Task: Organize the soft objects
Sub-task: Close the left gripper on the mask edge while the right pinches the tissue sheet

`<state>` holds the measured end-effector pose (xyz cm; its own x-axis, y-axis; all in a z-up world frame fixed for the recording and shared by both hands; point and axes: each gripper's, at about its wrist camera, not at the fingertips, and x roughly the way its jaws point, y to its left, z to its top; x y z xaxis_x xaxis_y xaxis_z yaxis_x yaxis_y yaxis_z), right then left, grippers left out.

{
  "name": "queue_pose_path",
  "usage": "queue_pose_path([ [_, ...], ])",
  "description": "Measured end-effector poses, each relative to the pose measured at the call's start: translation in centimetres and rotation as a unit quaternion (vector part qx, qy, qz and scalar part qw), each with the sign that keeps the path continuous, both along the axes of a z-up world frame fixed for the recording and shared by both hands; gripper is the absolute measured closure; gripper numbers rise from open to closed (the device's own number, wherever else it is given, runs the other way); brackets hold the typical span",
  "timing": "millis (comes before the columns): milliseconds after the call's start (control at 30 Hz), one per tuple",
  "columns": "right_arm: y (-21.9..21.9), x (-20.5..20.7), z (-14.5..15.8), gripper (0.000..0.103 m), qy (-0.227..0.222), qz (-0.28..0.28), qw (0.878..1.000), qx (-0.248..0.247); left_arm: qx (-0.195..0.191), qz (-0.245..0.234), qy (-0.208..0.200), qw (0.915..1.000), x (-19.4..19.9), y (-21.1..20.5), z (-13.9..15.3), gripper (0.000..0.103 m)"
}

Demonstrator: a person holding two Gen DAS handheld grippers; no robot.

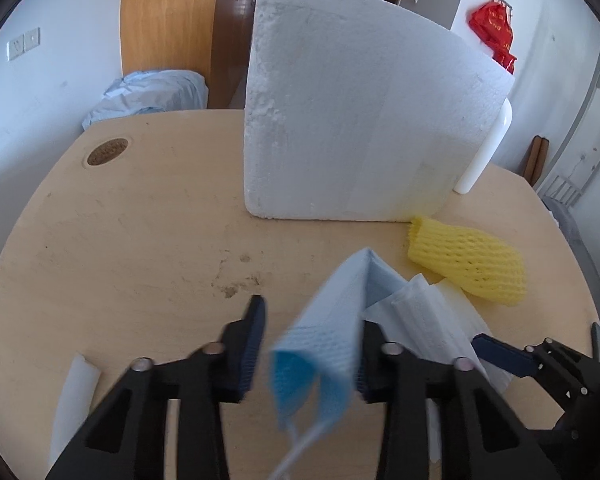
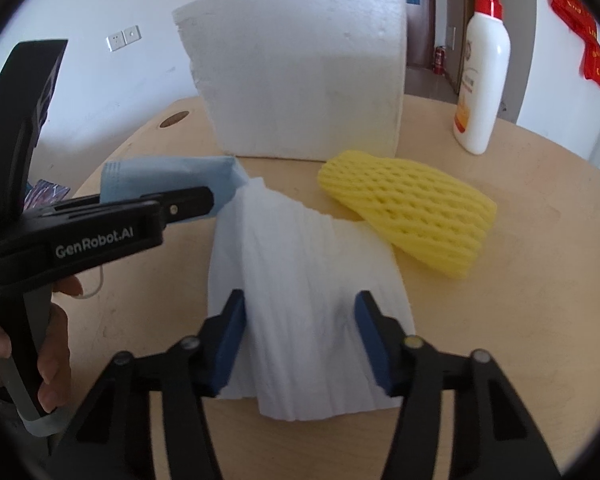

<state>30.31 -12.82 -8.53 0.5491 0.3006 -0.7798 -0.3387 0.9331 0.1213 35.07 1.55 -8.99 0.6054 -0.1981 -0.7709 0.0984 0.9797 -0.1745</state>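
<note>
A light blue face mask [image 1: 332,320] [image 2: 160,176] stands folded between the fingers of my left gripper [image 1: 308,356]. It leans on the right pad, with a gap to the left pad, so the gripper is open. My right gripper [image 2: 300,340] is open astride a wrinkled white foam sheet [image 2: 300,260] [image 1: 428,312], which bunches up between its blue pads. A yellow foam net sleeve [image 2: 408,216] [image 1: 468,264] lies just right of the sheet. Behind them stands a big white styrofoam block [image 1: 360,120] [image 2: 300,80].
The round wooden table [image 1: 140,240] has a cable hole [image 1: 108,151] at its far left. A white pump bottle [image 2: 480,80] stands right of the block. A white foam strip [image 1: 76,392] lies at the near left edge. A person's hand [image 2: 52,360] holds the left gripper.
</note>
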Motion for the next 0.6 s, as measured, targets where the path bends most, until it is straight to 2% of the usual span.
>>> queue_pose_path([
  [33, 0.0, 0.0, 0.0, 0.055, 0.000, 0.001, 1.000, 0.001, -0.004, -0.001, 0.000, 1.0000, 0.0, 0.0, 0.0, 0.077],
  [100, -0.2, -0.1, 0.1, 0.062, 0.003, 0.002, 1.000, 0.010, -0.006, -0.004, -0.003, 1.0000, -0.1, 0.0, 0.2, 0.087],
  [133, -0.3, -0.1, 0.1, 0.067, 0.003, 0.001, 1.000, 0.010, -0.006, -0.005, -0.005, 1.0000, -0.1, 0.0, 0.2, 0.089],
  [267, -0.5, -0.2, 0.2, 0.076, 0.004, 0.000, 1.000, 0.017, -0.016, -0.011, -0.004, 0.9998, -0.2, -0.1, 0.3, 0.096],
  [400, -1.0, -0.6, 0.7, 0.081, -0.003, -0.005, 1.000, 0.021, -0.019, -0.005, -0.010, 0.9998, -0.3, 0.2, 0.6, 0.098],
  [600, -1.9, -1.2, 1.8, 0.082, -0.018, -0.020, 0.999, 0.027, -0.017, 0.009, -0.026, 0.9995, -0.8, 1.0, 1.3, 0.099],
])
